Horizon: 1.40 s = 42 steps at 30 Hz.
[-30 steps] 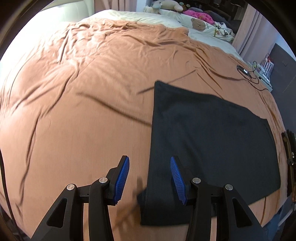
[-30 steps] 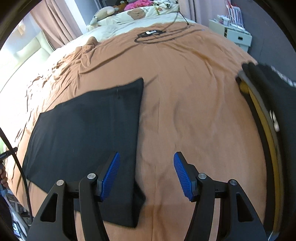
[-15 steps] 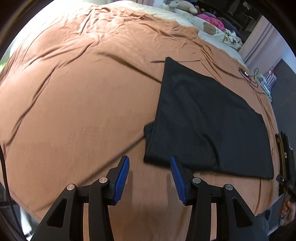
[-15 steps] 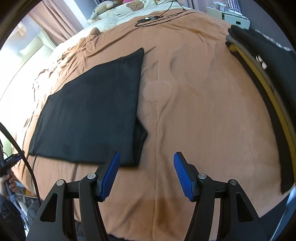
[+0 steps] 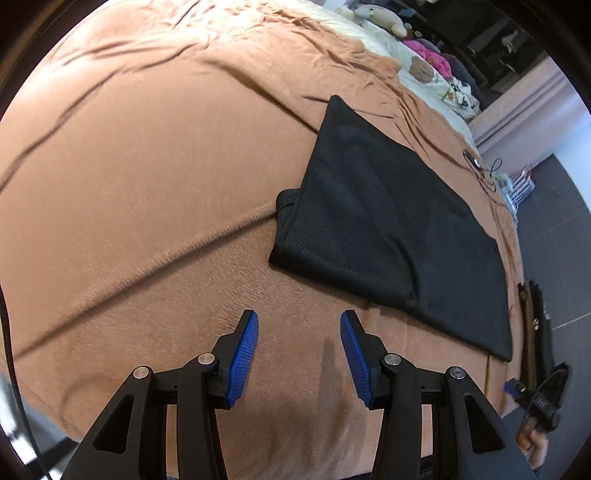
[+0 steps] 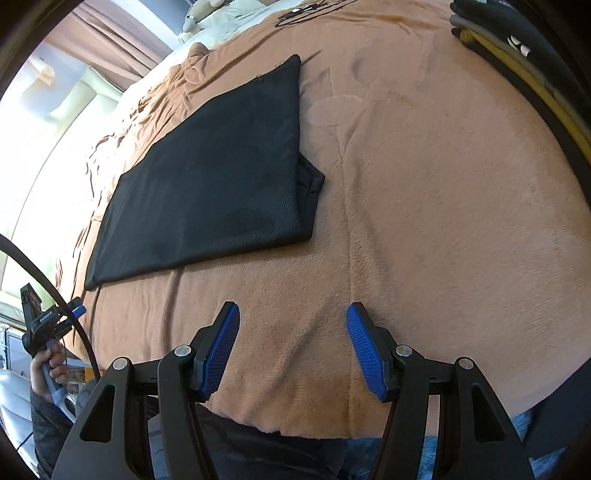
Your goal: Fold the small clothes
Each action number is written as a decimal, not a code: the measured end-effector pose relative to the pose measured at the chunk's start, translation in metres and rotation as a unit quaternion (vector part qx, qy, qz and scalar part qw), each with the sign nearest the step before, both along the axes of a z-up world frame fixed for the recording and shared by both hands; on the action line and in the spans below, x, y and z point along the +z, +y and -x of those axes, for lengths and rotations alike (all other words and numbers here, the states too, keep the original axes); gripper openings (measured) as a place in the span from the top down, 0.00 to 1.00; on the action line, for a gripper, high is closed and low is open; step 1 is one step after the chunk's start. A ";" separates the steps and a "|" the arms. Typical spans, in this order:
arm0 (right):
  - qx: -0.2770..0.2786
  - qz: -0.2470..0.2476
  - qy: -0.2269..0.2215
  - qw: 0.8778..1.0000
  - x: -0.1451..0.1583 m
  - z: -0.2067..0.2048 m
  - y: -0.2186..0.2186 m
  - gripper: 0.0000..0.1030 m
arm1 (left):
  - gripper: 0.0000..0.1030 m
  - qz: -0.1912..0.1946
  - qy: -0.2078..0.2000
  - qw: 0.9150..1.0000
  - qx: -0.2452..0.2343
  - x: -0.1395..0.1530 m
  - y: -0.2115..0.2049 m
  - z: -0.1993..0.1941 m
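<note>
A wide bed takes up almost all of both views, covered by a wrinkled brown blanket (image 5: 147,184) that reaches to the near edge. No box, basket or other container shows in either view; the blanket is the only surface that bears anything.

On the blanket lies a black garment (image 5: 388,229), folded into a long flat rectangle. In the left wrist view it sits up and to the right of the fingers, and a small flap of its fabric sticks out at the near left corner. In the right wrist view the same garment (image 6: 207,177) lies up and to the left, with that flap showing on its right edge.

At the far right edge of the bed a stack of folded clothes (image 6: 517,48) rests, dark pieces over a yellow one, well apart from the black garment.

Beyond the blanket, at the head of the bed, sit pale pillows with stuffed toys (image 5: 421,70). A thin black cable (image 6: 303,13) lies on the far part of the blanket.

The left gripper (image 5: 299,334) hovers over bare blanket just short of the garment's near edge, jaws parted with nothing between them. The right gripper (image 6: 291,323) likewise hangs over bare blanket, released and empty, near the garment's flap corner but apart from it.
</note>
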State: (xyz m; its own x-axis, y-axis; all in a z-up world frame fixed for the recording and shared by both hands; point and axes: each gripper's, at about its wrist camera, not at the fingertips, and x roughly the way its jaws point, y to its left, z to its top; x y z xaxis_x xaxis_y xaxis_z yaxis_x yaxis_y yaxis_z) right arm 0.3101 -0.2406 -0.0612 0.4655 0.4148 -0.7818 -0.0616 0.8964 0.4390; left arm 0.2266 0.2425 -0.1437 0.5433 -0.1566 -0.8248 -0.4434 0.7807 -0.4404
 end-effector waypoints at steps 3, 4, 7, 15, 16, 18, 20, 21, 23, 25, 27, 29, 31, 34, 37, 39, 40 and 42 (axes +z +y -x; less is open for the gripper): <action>-0.001 0.000 -0.005 1.000 -0.001 -0.003 0.004 0.46 | 0.53 0.018 -0.004 1.000 0.007 -0.006 0.005 -0.004; 0.000 -0.001 -0.007 1.000 -0.001 -0.004 0.006 0.49 | 0.53 0.024 -0.006 1.000 0.011 -0.007 0.007 -0.004; 0.000 -0.007 -0.010 1.000 -0.003 -0.003 0.008 0.54 | 0.53 0.039 -0.016 0.999 0.018 -0.008 0.012 -0.006; 0.000 -0.033 -0.007 0.999 -0.009 -0.010 0.013 0.56 | 0.53 0.070 -0.036 0.997 0.024 -0.010 0.019 -0.015; -0.002 -0.037 -0.006 0.999 -0.010 -0.011 0.013 0.56 | 0.53 0.071 -0.038 0.997 0.023 -0.011 0.019 -0.017; -0.007 -0.046 -0.003 0.999 -0.013 -0.013 0.012 0.56 | 0.53 0.071 -0.037 0.996 0.025 -0.013 0.020 -0.020; -0.009 -0.054 -0.002 0.999 -0.014 -0.016 0.012 0.56 | 0.54 0.075 -0.041 0.996 0.030 -0.013 0.022 -0.023; -0.010 -0.059 -0.001 0.998 -0.016 -0.017 0.013 0.56 | 0.56 0.076 -0.042 0.996 0.033 -0.013 0.023 -0.022; -0.013 -0.065 0.001 0.998 -0.018 -0.021 0.013 0.56 | 0.63 0.075 -0.042 0.996 0.039 -0.014 0.024 -0.024; -0.016 -0.073 0.002 0.997 -0.018 -0.025 0.014 0.59 | 0.73 0.070 -0.039 0.996 0.044 -0.015 0.025 -0.025; -0.019 -0.078 0.003 0.997 -0.020 -0.030 0.014 0.63 | 0.78 0.067 -0.039 0.996 0.045 -0.016 0.026 -0.024; -0.026 -0.085 0.005 0.996 -0.024 -0.035 0.014 0.68 | 0.81 0.065 -0.041 0.996 0.043 -0.016 0.026 -0.024; -0.033 -0.092 0.006 0.995 -0.025 -0.037 0.011 0.69 | 0.84 0.064 -0.042 0.996 0.042 -0.015 0.027 -0.023; -0.045 -0.115 0.004 0.992 -0.028 -0.037 0.006 0.69 | 0.88 0.064 -0.044 0.996 0.041 -0.015 0.028 -0.024; -0.058 -0.129 0.003 0.990 -0.031 -0.037 -0.001 0.69 | 0.92 0.060 -0.047 0.996 0.041 -0.012 0.028 -0.024; -0.068 -0.133 0.005 0.989 -0.035 -0.038 -0.005 0.79 | 0.93 0.058 -0.050 0.996 0.044 -0.009 0.029 -0.024; -0.075 -0.132 0.006 0.988 -0.036 -0.036 -0.007 0.91 | 0.94 0.057 -0.053 0.996 0.046 -0.008 0.030 -0.024; -0.085 -0.136 0.004 0.987 -0.037 -0.035 -0.011 0.98 | 0.94 0.056 -0.060 0.995 0.055 -0.004 0.034 -0.021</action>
State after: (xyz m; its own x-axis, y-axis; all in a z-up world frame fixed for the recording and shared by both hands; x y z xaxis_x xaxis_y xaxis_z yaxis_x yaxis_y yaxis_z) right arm 0.3450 -0.2517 -0.0985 0.5404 0.5263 -0.6565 0.0847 0.7423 0.6647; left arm 0.2478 0.2764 -0.1474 0.6555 -0.1785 -0.7338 -0.4619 0.6739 -0.5766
